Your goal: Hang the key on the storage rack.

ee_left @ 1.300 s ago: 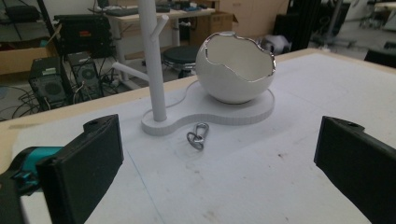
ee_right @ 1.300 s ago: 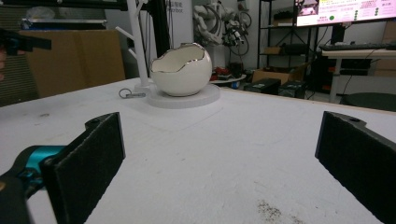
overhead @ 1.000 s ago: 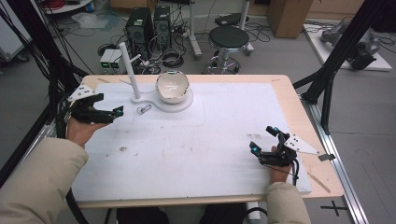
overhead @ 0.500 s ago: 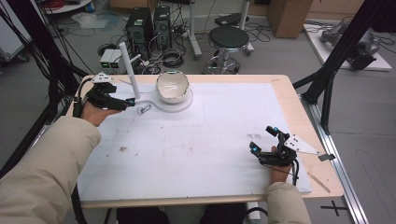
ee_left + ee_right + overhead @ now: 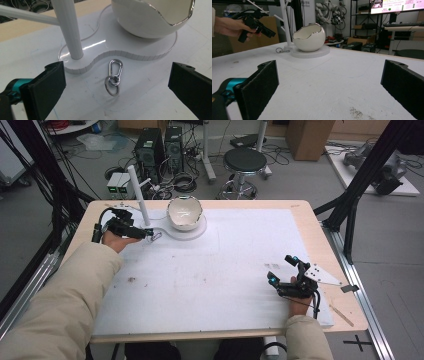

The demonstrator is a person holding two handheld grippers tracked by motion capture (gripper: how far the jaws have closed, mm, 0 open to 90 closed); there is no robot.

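A small silver carabiner (image 5: 114, 77) with a ring on it lies flat on the white mat (image 5: 215, 275), just in front of the white stand base (image 5: 140, 53). My left gripper (image 5: 145, 234) hovers right behind the carabiner (image 5: 156, 236), open, its jaws wide on either side and touching nothing. A white egg-shaped bowl (image 5: 184, 213) with a silver rim sits on that base, beside an upright white post (image 5: 138, 195). My right gripper (image 5: 281, 268) rests open near the table's front right, empty, and faces the bowl (image 5: 309, 37) and the carabiner (image 5: 281, 50) from far off.
A thin side rod (image 5: 27, 15) sticks out from the post. Faint dirt marks (image 5: 131, 280) dot the mat. The wooden table edge (image 5: 325, 245) borders the mat on the right. Black frame struts (image 5: 350, 205) rise at both table sides.
My left gripper has moved from the table's left edge towards the back and right, up to the carabiner beside the stand. The right gripper has stayed put.
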